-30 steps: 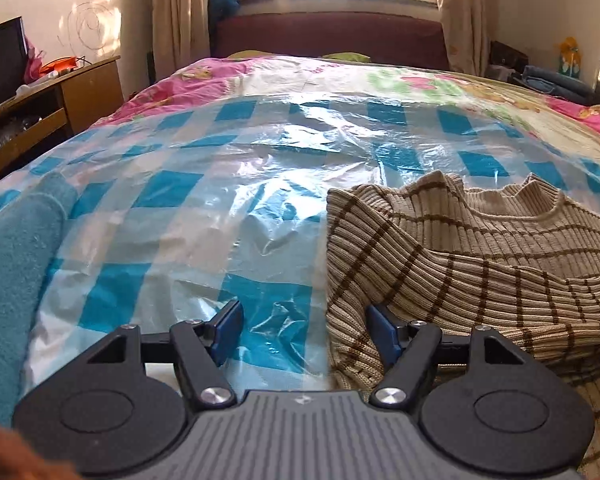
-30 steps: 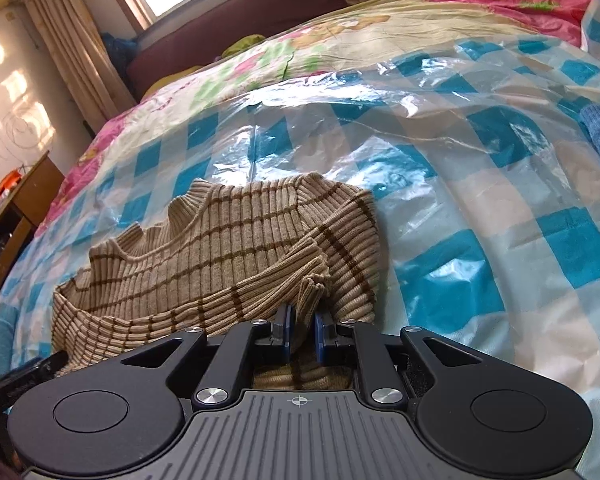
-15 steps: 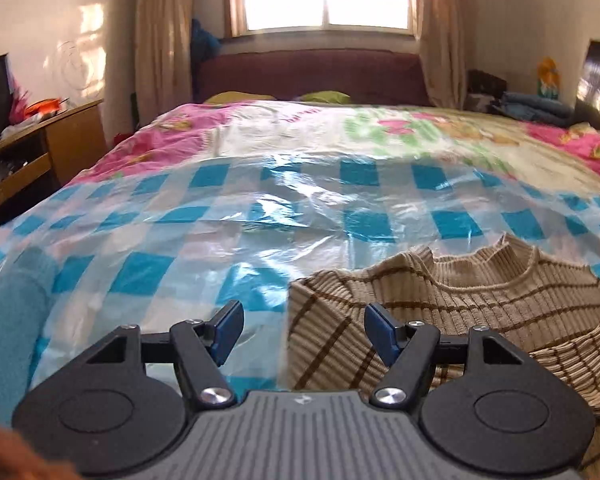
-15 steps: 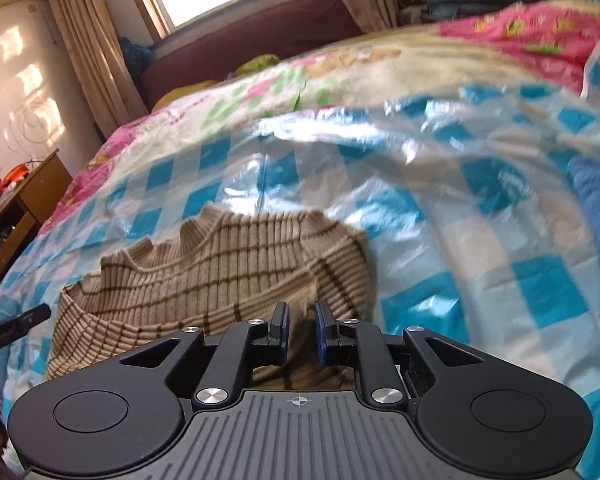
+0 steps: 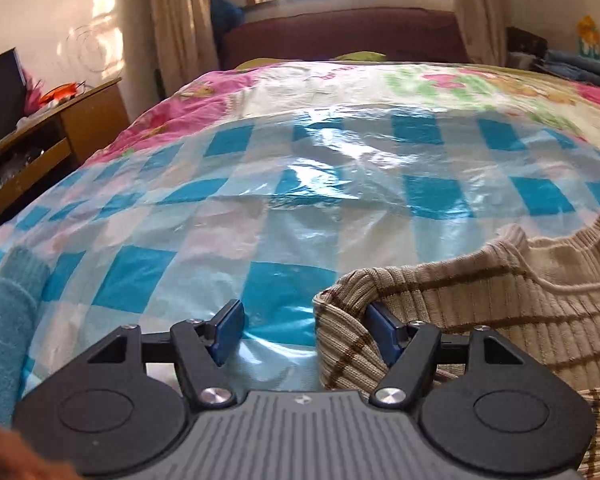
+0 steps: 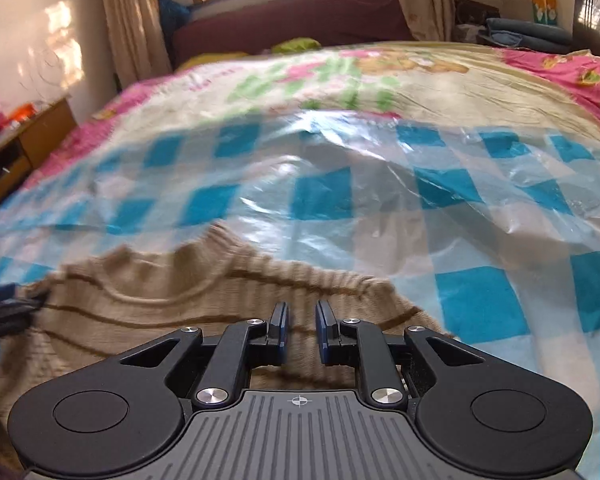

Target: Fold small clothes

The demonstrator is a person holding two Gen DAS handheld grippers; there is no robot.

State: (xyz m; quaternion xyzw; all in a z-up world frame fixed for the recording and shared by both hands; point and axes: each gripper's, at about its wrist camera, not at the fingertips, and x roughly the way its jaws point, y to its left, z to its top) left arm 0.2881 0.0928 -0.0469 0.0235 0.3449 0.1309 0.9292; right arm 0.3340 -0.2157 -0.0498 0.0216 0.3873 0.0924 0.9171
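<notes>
A beige ribbed sweater with brown stripes (image 5: 500, 304) lies on the blue-checked plastic sheet (image 5: 300, 216) over the bed. My left gripper (image 5: 304, 328) is open, its jaws wide apart, with the sweater's left edge between them against the right finger (image 5: 384, 332). In the right wrist view the sweater (image 6: 172, 304) lies under and ahead of my right gripper (image 6: 302, 332). Its jaws stand a narrow gap apart and hold nothing that shows. The left gripper's tip (image 6: 8, 312) shows at the sweater's left edge.
A teal towel or garment (image 5: 4, 320) lies at the sheet's left edge. A wooden desk (image 5: 60, 136) stands left of the bed. A floral bedspread (image 6: 380, 80) and a maroon headboard (image 6: 300, 16) lie beyond. Folded clothes (image 6: 524, 32) sit at the far right.
My right gripper's jaws have parted slightly and let go of the sweater fold. Both grippers have tilted up and moved forward; the sweater's left edge now lies between the left jaws.
</notes>
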